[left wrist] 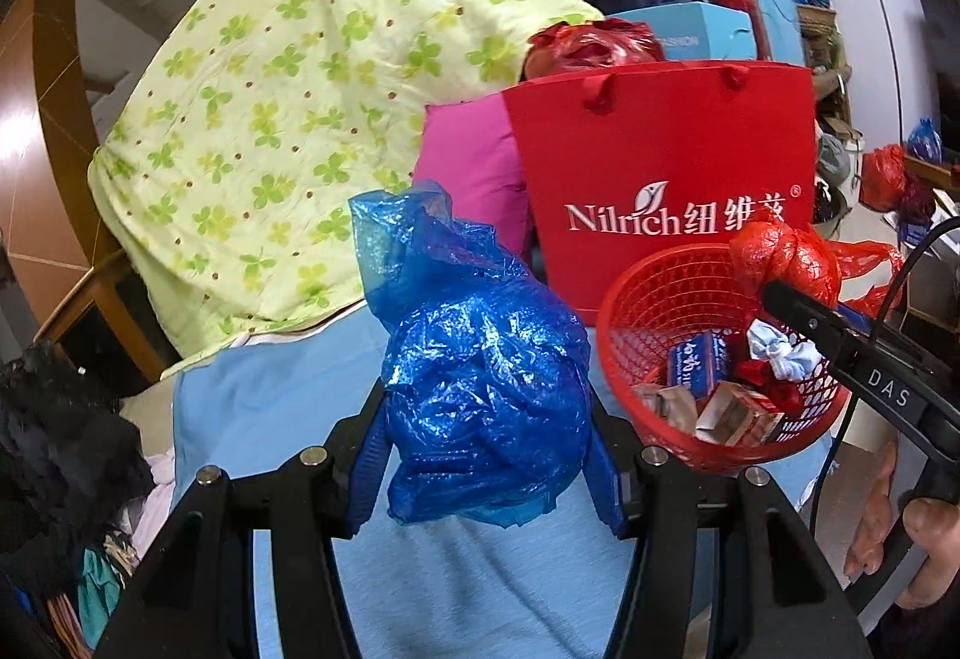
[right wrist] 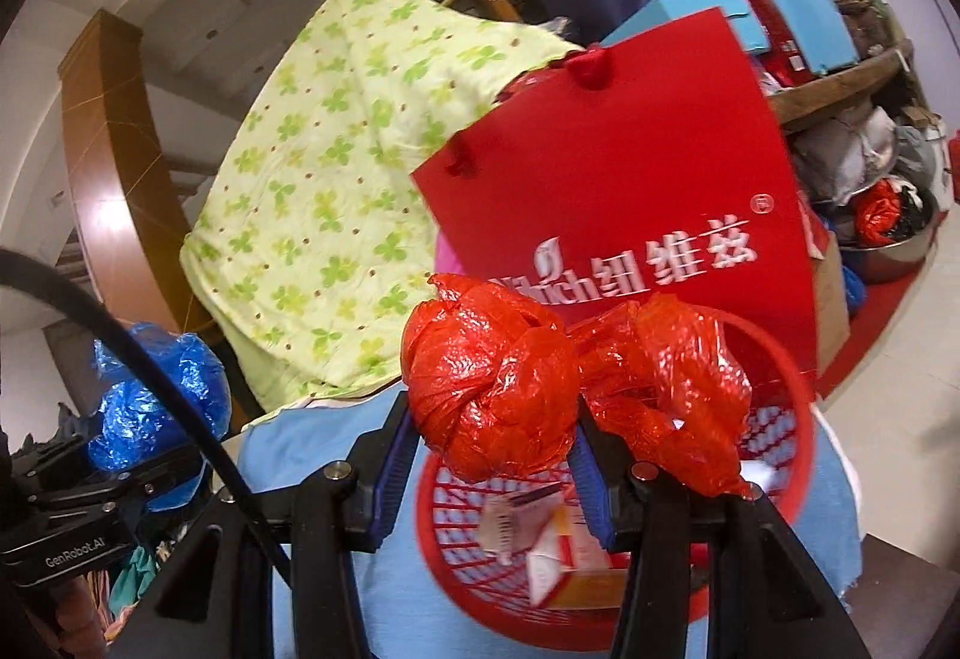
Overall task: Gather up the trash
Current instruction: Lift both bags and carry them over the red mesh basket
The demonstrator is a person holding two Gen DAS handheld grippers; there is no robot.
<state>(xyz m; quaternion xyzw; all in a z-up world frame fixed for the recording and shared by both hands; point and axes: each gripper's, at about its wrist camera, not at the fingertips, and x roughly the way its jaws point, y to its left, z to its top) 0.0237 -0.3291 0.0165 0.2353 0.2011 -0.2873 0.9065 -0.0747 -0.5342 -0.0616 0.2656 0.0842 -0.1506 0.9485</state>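
Crinkled blue plastic bag (left wrist: 486,395) between left gripper (left wrist: 489,455) pads, knotted red bag (right wrist: 492,383) (glossy) in right gripper (right wrist: 492,455), above red mesh basket (right wrist: 786,419).

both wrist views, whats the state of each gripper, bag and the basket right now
left gripper: shut on blue plastic bag, held up
right gripper: shut on red plastic bag, above the basket
red basket: upright, partly filled with cartons and scraps
red paper bag: upright behind basket
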